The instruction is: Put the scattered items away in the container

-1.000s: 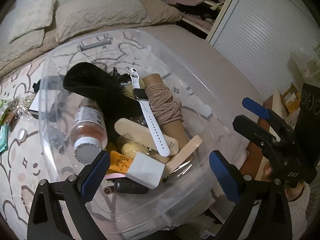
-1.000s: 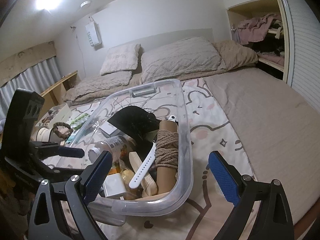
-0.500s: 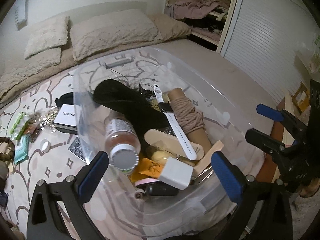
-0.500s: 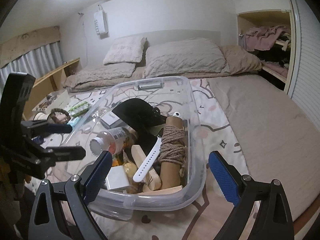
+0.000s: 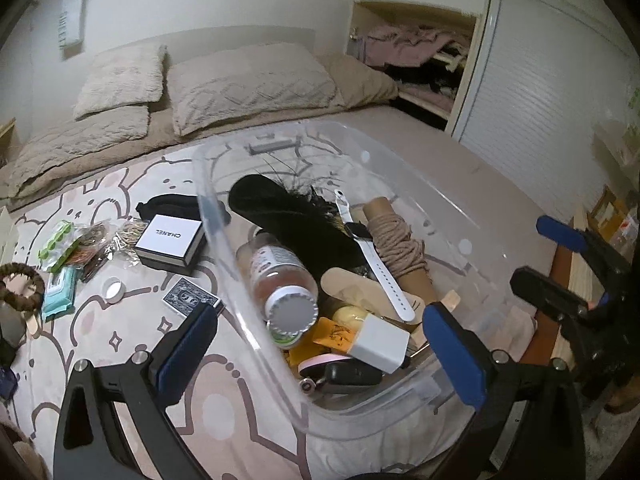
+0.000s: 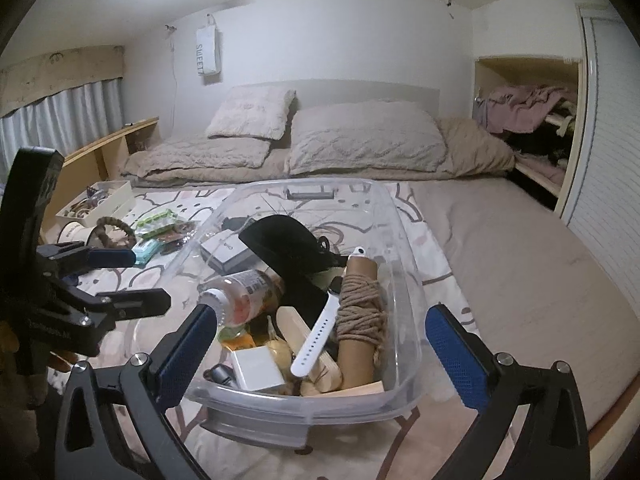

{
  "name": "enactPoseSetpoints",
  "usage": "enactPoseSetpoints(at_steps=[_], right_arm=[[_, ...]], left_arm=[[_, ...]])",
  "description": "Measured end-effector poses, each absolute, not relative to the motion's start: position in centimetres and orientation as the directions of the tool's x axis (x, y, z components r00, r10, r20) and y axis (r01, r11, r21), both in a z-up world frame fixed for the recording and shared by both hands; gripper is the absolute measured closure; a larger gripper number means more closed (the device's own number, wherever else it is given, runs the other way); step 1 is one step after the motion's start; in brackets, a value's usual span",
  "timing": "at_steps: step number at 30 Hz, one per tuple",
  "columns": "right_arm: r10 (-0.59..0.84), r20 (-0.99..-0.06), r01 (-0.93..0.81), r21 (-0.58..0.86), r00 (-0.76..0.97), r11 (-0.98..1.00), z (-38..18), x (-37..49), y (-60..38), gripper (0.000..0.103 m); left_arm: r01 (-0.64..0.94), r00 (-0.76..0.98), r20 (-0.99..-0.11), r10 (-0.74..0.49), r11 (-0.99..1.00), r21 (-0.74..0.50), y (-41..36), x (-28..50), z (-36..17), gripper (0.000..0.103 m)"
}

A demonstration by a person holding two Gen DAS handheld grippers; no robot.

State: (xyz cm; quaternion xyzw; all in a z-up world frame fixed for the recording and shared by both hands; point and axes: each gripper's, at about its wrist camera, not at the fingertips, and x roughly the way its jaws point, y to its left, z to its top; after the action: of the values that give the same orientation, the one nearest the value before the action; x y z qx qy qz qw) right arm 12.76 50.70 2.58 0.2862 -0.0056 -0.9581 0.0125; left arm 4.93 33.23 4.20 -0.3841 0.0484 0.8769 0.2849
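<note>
My right claw [image 6: 320, 344] opening wide, nothing gripped; bin [image 6: 404, 240] on bed just ahead, its near end between pads. My left claw [image 5: 320, 352] wide, empty, over bin's near left corner. Box [image 5: 168, 240], cards [image 5: 188, 302], cap [image 5: 113, 290] loose left of bin.

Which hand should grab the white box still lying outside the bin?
Probably the left. The white box lies on the blanket beside the clear bin, on the left gripper side. The right gripper, jaws opening with nothing held, faces the bin's far side.
</note>
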Motion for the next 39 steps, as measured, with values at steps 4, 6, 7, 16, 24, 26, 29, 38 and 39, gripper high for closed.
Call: enactPoseSetpoints(at_steps=[4,6,7,16,24,26,29,38,39], right_arm=[[-0.010,-0.528,0.019,-0.011,-0.849,-1.000,2.7,13.4,49.0,0.000],[0.007,-0.519,0.013,-0.035,-0.855,-0.999,2.7,13.8,48.1,0.000],[0.016,-0.511,0.009,-0.047,-0.859,-0.999,2.8,14.0,47.7,0.000],[0.033,-0.470,-0.022,-0.028,-0.882,-0.999,2.8,16.2,45.9,0.000],[0.060,-0.448,-0.046,-0.041,-0.892,-0.998,2.8,18.7,44.8,0.000],[0.071,-0.440,-0.053,-0.052,-0.895,-0.997,2.8,19.3,44.5,0.000],[0.077,-0.432,-0.059,-0.053,-0.899,-0.997,2.9,20.2,43.9,0.000],[0.089,-0.389,-0.058,-0.090,-0.917,-0.994,3.0,23.1,40.9,0.000],[0.090,-0.382,-0.059,-0.091,-0.920,-0.994,3.1,23.4,40.7,0.000]], left_arm=[[-0.527,-0.564,-0.677,0.472,-0.838,-0.145,31.6,5.4,4.8,0.000],[-0.524,-0.574,-0.662,0.481,-0.837,-0.154,30.8,5.7,5.0,0.000],[-0.521,-0.580,-0.655,0.484,-0.839,-0.158,30.4,5.9,5.1,0.000],[-0.509,-0.652,-0.594,0.472,-0.852,-0.118,27.6,8.2,5.7,0.000],[-0.516,-0.699,-0.539,0.470,-0.853,-0.076,25.6,10.7,5.8,0.000],[-0.517,-0.713,-0.522,0.468,-0.854,-0.060,25.2,11.4,5.9,0.000],[-0.519,-0.729,-0.498,0.469,-0.854,-0.044,24.6,12.6,6.1,0.000],[-0.526,-0.760,-0.447,0.471,-0.850,-0.001,22.7,15.4,6.2,0.000],[-0.525,-0.764,-0.444,0.469,-0.851,0.003,22.5,15.7,6.2,0.000]])
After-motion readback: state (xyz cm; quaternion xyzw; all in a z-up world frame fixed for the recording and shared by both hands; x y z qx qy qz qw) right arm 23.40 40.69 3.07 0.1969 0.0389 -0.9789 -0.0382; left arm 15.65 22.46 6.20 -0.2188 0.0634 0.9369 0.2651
